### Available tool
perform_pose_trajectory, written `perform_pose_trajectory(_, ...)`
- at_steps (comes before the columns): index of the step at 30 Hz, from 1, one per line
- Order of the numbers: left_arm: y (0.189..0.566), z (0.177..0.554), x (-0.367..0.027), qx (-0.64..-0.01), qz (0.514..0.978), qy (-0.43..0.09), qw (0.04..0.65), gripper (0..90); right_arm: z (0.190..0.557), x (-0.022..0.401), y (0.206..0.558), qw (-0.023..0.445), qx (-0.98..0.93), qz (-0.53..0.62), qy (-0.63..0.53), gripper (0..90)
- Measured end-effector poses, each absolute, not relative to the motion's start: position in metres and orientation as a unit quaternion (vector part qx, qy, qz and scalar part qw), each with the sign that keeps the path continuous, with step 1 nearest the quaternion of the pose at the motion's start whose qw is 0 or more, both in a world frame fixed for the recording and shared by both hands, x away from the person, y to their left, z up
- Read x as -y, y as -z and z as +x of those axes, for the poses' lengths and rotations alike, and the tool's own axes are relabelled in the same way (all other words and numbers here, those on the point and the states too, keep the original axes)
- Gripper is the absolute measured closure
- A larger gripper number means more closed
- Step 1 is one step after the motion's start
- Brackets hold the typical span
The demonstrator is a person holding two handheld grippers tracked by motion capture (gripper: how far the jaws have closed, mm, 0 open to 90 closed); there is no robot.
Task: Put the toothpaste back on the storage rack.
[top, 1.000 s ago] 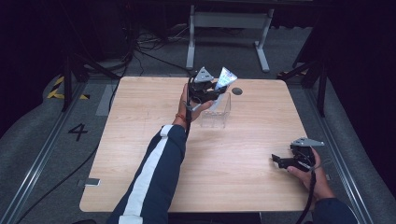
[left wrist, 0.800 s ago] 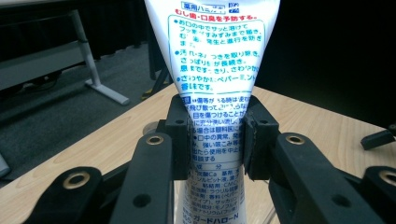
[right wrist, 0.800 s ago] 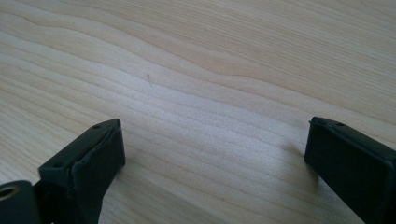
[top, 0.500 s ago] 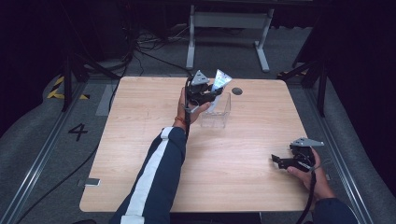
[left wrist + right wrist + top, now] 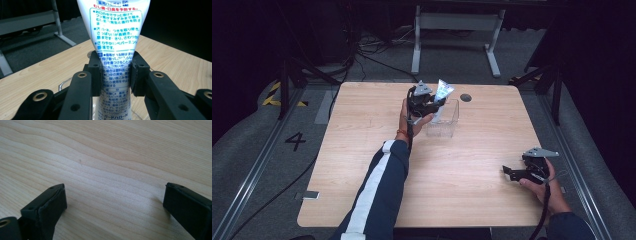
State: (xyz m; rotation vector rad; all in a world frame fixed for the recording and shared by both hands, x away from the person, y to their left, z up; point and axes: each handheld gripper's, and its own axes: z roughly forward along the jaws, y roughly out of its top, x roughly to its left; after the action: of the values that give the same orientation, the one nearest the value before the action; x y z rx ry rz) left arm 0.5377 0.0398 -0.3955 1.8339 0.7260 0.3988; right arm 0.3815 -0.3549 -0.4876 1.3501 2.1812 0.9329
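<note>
Clearly left gripper (image 5: 115,75) clamping toothpaste tube (image 5: 115,37), right gripper (image 5: 113,205) spread wide

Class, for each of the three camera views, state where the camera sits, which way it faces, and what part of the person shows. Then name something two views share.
High view: above the person's side, facing forward and down on the wooden table; both forearms, left gripper, right gripper.
Left gripper view: on the left gripper, along jaws clamping the toothpaste tube.
Right gripper view: on the right gripper, facing bare table between open jaws.
Shared: the tube, also in the high view above the clear container.
</note>
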Motion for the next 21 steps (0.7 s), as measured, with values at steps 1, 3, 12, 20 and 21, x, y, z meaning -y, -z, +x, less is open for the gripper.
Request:
perform_pose_trajectory(1, 0.3960, 0.5367, -0.0395, -0.304, 0.772, -0.170, 0.531, 68.4, 0.3815, 0.3548, 0.4876, 0.204, -0.782, 0.484, -0.335, 5.2)
perform_pose_trajectory(3, 0.3963, 0.5367, -0.0395, -0.300, 0.775, -0.173, 0.529, 68.3, 0.3815, 0.3548, 0.4876, 0.204, -0.782, 0.484, -0.335, 5.2)
perform_pose_trajectory(12, 0.3981, 0.5327, -0.0386, -0.298, 0.789, -0.184, 0.504, 67.4, 0.3817, 0.3546, 0.4876, 0.204, -0.783, 0.484, -0.335, 5.1)
perform_pose_trajectory(20, 0.4018, 0.5280, -0.0368, -0.295, 0.795, -0.188, 0.495, 67.0, 0.3817, 0.3543, 0.4875, 0.203, -0.782, 0.484, -0.335, 5.0)
perform_pose_trajectory(21, 0.4025, 0.5275, -0.0373, -0.295, 0.796, -0.189, 0.494, 67.0, 0.3817, 0.3542, 0.4875, 0.203, -0.783, 0.484, -0.335, 5.0)
